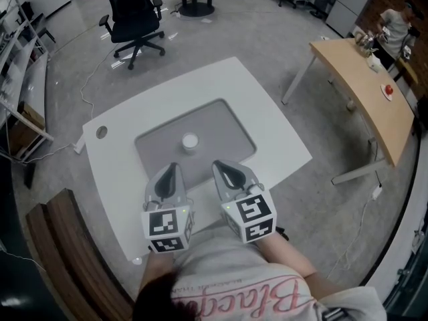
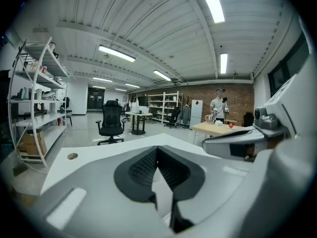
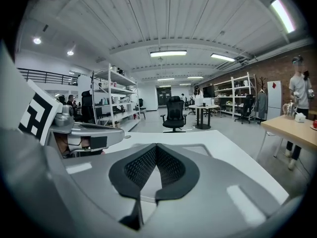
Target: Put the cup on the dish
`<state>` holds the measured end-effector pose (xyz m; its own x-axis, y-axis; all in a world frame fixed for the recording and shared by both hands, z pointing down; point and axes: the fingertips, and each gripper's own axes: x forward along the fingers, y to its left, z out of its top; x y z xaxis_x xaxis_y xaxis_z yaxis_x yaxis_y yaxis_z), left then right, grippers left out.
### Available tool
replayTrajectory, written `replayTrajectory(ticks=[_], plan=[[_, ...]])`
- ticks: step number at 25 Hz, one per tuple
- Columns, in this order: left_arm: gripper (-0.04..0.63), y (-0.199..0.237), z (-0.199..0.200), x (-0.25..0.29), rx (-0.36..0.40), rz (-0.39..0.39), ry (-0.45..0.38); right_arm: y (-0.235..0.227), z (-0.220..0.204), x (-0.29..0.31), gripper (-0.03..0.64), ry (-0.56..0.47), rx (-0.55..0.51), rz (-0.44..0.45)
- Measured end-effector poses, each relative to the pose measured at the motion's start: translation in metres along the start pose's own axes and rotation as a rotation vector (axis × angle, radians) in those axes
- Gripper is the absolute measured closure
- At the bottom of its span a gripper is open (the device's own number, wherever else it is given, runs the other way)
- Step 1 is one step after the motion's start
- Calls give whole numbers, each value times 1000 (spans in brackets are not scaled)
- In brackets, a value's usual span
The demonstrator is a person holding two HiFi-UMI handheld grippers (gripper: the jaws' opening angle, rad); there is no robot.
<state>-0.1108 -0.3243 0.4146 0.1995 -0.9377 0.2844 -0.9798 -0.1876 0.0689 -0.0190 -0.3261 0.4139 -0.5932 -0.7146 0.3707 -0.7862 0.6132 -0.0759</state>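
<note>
Both grippers were clenched, with nothing between the jaws. Left gripper (image 1: 172,171) and right gripper (image 1: 223,168) hung side by side over the near edge of the white tabletop (image 1: 267,112), tips apart from each other, reaching over the near edge of the grey mat (image 1: 224,129). Cup (image 1: 190,141) stood near the mat's centre, apart from both tips, only bare mat between. Too small to tell whether a dish sat under it. Round grommet (image 1: 101,132) was near the tabletop's left corner. Off the table: black office chair (image 1: 134,19) beyond the far edge, shelving (image 1: 20,52) to the left, wooden table (image 1: 361,89) to the right carrying a red item (image 1: 388,89), person (image 1: 396,29) at its far end.
</note>
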Motion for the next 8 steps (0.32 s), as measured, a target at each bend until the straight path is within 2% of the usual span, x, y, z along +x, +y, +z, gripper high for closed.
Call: replayTrajectory(ticks=[8], plan=[[595, 4, 9, -4, -11, 26, -62, -1, -3, -6, 617, -5, -9, 3]])
